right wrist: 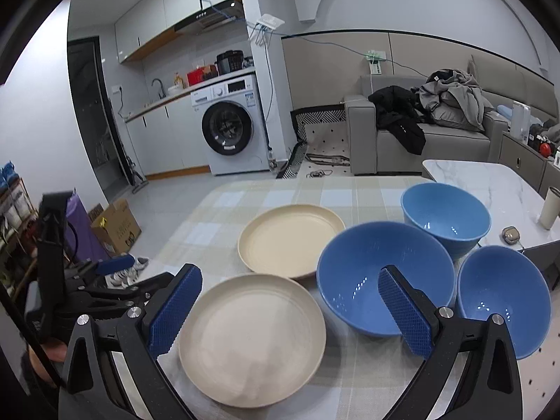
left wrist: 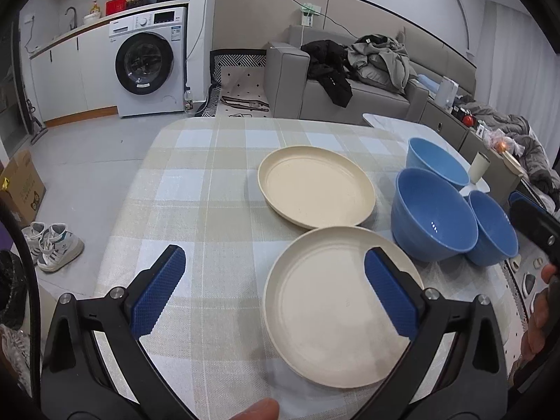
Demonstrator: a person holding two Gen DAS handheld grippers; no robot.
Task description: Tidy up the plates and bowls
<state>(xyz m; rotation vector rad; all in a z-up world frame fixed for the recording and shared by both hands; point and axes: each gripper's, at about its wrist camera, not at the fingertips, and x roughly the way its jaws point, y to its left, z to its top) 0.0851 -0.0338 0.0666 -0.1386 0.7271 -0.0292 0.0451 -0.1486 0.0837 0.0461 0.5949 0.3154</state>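
Left wrist view: your left gripper (left wrist: 274,292) hangs above checked tablecloth (left wrist: 182,189), jaws wide apart, nothing between pads. Near cream plate (left wrist: 336,311) lies under right finger; far cream plate (left wrist: 315,190) just beyond, rims overlapping in view. Three blue bowls (left wrist: 432,215) clustered right of plates.

Right wrist view: your right gripper (right wrist: 290,309) jaws spread wide, empty. Near plate (right wrist: 252,339) by left pad, middle bowl (right wrist: 381,276) behind right pad. Left gripper visible at left edge.
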